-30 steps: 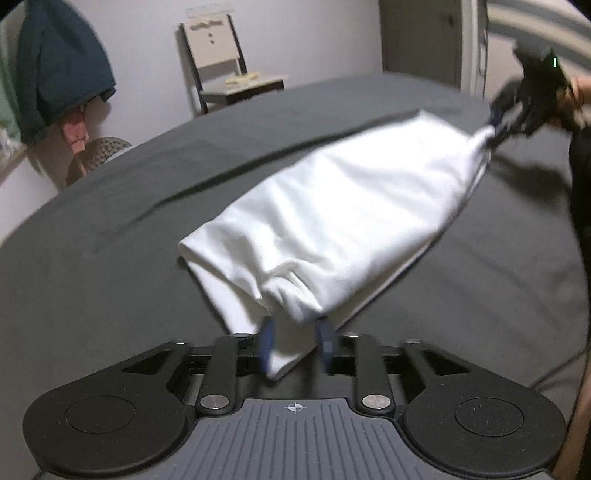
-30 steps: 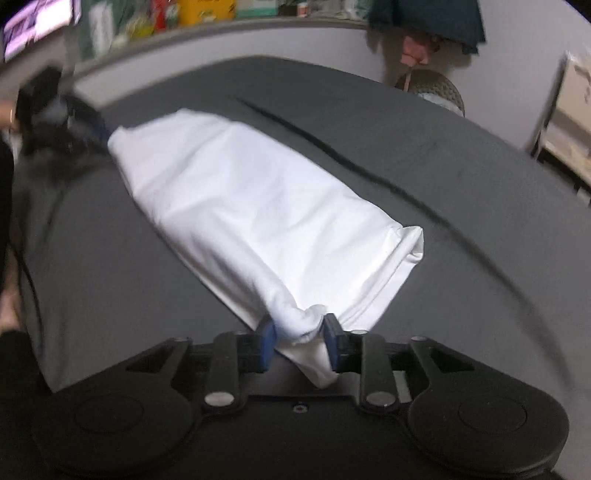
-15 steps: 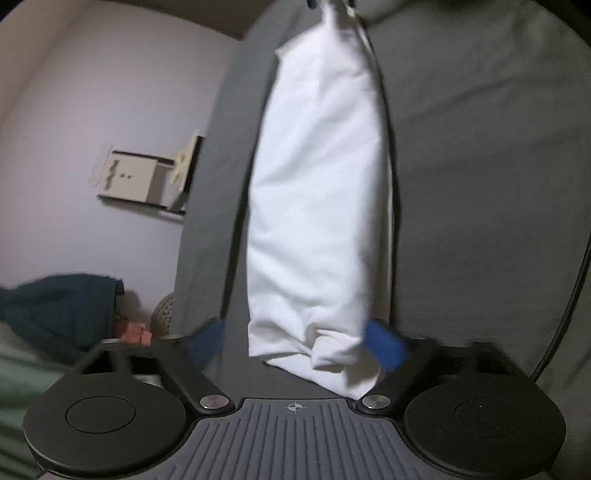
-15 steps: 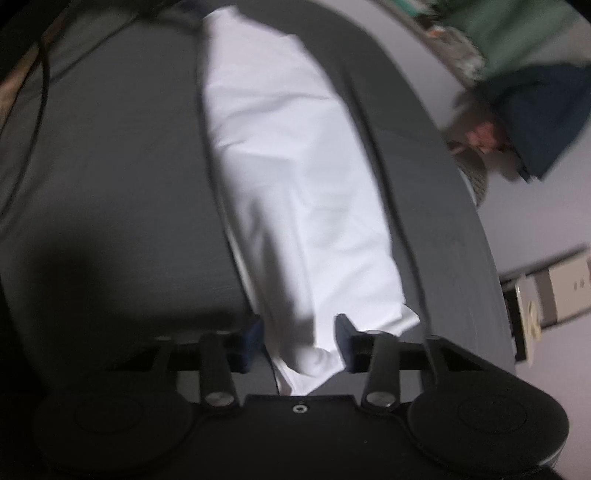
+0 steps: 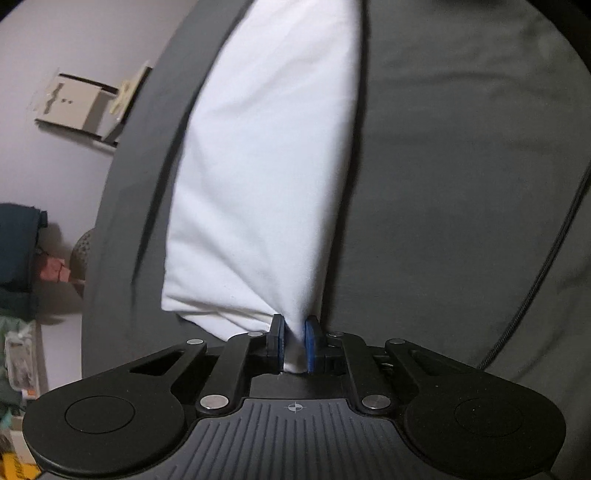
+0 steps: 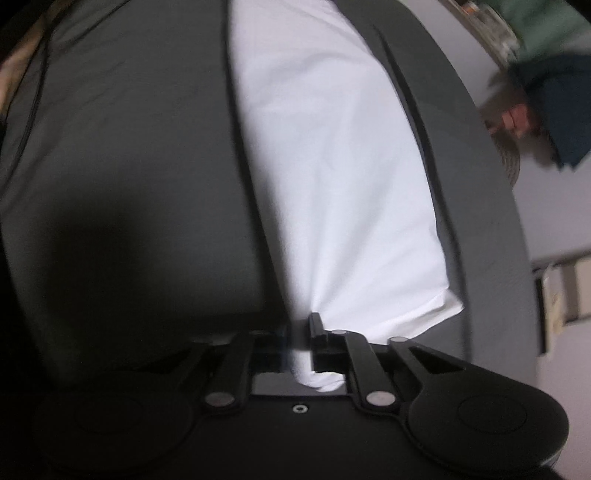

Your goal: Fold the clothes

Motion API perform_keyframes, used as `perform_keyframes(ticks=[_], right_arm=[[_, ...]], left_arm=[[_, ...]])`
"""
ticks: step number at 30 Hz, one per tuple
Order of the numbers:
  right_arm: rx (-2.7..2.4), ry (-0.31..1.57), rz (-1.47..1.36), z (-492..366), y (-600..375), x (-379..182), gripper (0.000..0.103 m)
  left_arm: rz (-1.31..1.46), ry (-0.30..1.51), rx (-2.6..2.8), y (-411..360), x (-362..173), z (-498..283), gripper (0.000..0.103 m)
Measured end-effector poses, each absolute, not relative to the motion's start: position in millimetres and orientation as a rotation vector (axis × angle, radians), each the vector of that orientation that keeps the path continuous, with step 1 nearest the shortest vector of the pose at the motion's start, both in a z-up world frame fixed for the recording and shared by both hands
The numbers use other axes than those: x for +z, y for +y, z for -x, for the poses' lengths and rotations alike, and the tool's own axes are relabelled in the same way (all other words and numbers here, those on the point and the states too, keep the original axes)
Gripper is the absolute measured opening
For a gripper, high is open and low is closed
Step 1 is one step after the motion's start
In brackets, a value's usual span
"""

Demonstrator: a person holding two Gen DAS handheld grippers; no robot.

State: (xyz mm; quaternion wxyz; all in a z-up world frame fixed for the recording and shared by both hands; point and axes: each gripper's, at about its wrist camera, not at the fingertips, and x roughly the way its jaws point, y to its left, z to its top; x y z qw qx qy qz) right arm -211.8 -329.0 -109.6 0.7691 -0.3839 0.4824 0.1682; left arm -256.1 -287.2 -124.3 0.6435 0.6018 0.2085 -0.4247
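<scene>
1. Our left gripper [image 5: 294,345] pinches one end of the long folded white cotton garment [image 5: 266,155].
2. Our right gripper [image 6: 301,341] clamps the opposite end.
3. We judge this stretches it taut above the dark grey bedsheet [image 5: 461,184] for folding.

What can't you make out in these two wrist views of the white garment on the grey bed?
- White garment: far end cut off by the top edge in both wrist views.
- Right gripper: its left finger is lost in shadow and blur.
- Each gripper hides the corner it pinches; left gripper.
- Shelf clutter: too blurred to identify.
</scene>
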Motion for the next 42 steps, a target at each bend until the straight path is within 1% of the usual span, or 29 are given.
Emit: perform_keyframes(ticks=[1, 4, 5, 6, 7, 8, 9, 10, 11, 12, 13, 14, 15, 16, 17, 18, 19, 22, 23, 24, 26, 27, 29, 30, 31, 38, 39, 40, 42], right_arm=[[0.378, 1.049, 0.765, 209, -334, -103, 0.03], [0.374, 1.0, 0.551, 201, -354, -76, 0.037], [0.351, 0.972, 0.482, 198, -361, -67, 0.042], [0.32, 0.94, 0.405, 194, -370, -60, 0.048], [0.286, 0.911, 0.333, 190, -379, -54, 0.05], [0.242, 0.89, 0.261, 184, -388, -51, 0.05], [0.189, 0.872, 0.178, 176, -398, -49, 0.05], [0.125, 0.854, 0.096, 168, -407, -51, 0.05], [0.06, 0.837, 0.013, 161, -417, -53, 0.049], [0.009, 0.829, -0.065, 155, -425, -58, 0.048], [-0.041, 0.819, -0.148, 150, -433, -64, 0.047], [-0.088, 0.808, -0.224, 146, -440, -70, 0.044], [-0.128, 0.799, -0.276, 142, -446, -77, 0.042], [-0.159, 0.789, -0.31, 140, -451, -84, 0.042], [-0.185, 0.783, -0.332, 140, -453, -88, 0.041], [-0.202, 0.775, -0.357, 140, -456, -91, 0.041], [-0.201, 0.765, -0.381, 142, -459, -92, 0.041], [-0.195, 0.759, -0.386, 148, -467, -95, 0.041], [-0.2, 0.76, -0.378, 149, -468, -95, 0.041], [-0.203, 0.755, -0.383, 149, -470, -97, 0.041], [-0.202, 0.748, -0.407, 151, -472, -98, 0.041], [-0.2, 0.745, -0.423, 152, -474, -99, 0.041], [-0.197, 0.739, -0.429, 152, -475, -98, 0.041], [-0.195, 0.737, -0.426, 151, -475, -97, 0.041], [-0.195, 0.735, -0.424, 151, -475, -96, 0.041], [-0.198, 0.761, -0.419, 152, -476, -99, 0.041], [-0.199, 0.766, -0.418, 152, -476, -100, 0.041], [-0.199, 0.768, -0.419, 152, -476, -100, 0.041], [-0.199, 0.771, -0.421, 151, -476, -101, 0.041]], left_arm=[[-1.338, 0.496, -0.966, -283, -121, 255, 0.018], [-1.145, 0.6, -0.982, -268, -100, 239, 0.019], [-1.075, 0.628, -0.984, -263, -92, 233, 0.019], [-0.989, 0.643, -0.98, -258, -84, 226, 0.022], [-0.899, 0.652, -0.961, -250, -78, 220, 0.029], [-0.799, 0.649, -0.923, -246, -72, 211, 0.057], [-0.7, 0.644, -0.883, -243, -66, 202, 0.092], [-0.622, 0.623, -0.84, -239, -65, 191, 0.101], [-0.535, 0.586, -0.788, -237, -62, 183, 0.103], [-0.483, 0.6, -0.733, -239, -64, 173, 0.103], [-0.435, 0.62, -0.678, -241, -66, 162, 0.102], [-0.374, 0.667, -0.637, -243, -70, 149, 0.098], [-0.302, 0.725, -0.619, -244, -75, 138, 0.084], [-0.23, 0.783, -0.601, -244, -80, 127, 0.073], [-0.157, 0.839, -0.583, -245, -85, 116, 0.056], [-0.07, 0.899, -0.559, -244, -90, 108, 0.049], [0.019, 0.959, -0.532, -242, -96, 100, 0.049], [0.145, 0.988, -0.471, -241, -105, 102, 0.049], [0.136, 0.992, -0.453, -243, -106, 102, 0.048], [0.118, 0.991, -0.438, -244, -107, 103, 0.041], [0.103, 0.992, -0.427, -243, -109, 105, 0.038], [0.096, 0.992, -0.422, -243, -110, 106, 0.032], [0.109, 0.983, -0.419, -239, -112, 109, 0.028], [0.117, 0.978, -0.426, -237, -112, 111, 0.019], [0.124, 0.972, -0.432, -235, -113, 112, 0.017], [0.137, 0.966, -0.486, -231, -118, 113, 0.017], [0.131, 0.971, -0.492, -232, -119, 112, 0.008], [0.126, 0.975, -0.498, -232, -120, 111, 0.001], [0.103, 0.981, -0.501, -234, -122, 111, 0.001]])
